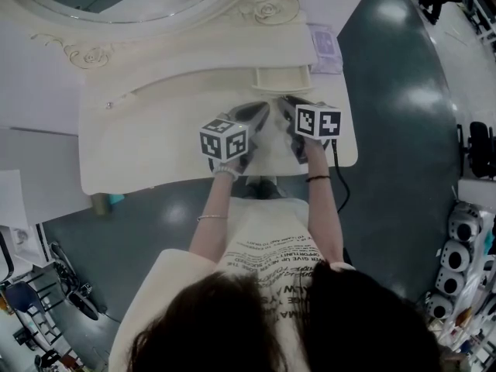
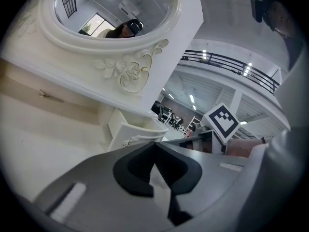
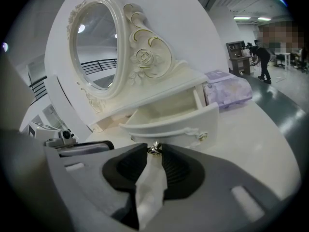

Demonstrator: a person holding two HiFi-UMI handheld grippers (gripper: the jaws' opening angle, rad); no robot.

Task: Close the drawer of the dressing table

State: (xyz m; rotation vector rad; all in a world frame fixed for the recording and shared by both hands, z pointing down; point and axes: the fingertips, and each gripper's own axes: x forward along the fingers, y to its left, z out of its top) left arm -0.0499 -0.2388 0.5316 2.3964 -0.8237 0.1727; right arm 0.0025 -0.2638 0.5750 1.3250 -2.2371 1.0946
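Gripper pair, head view: left gripper (image 1: 260, 113) and right gripper (image 1: 287, 103) are side by side over the worktop (image 1: 155, 142), both noses aimed at the drawer (image 1: 283, 77).
Drawer, head view: stands open below the carved mirror frame (image 1: 267, 10), towards the right of the dressing table, its inside open to sight. A purple box (image 1: 325, 49) is just beside it.
Left gripper, left gripper view: jaws drawn together with nothing between them. The drawer is ahead and slightly left, apart from the tips.
Right gripper, right gripper view: jaws narrowed to a slit, tips at the small metal knob (image 3: 154, 149) on the curved drawer front. Whether the knob is pinched or merely touched is not clear.
Step in hand (judgement): push the drawer home.
Method advised: press square on the middle of the front, in line with the drawer's travel, slowly and steadily. Avoid sideways load that could jam it, and stop once the front sits flush.
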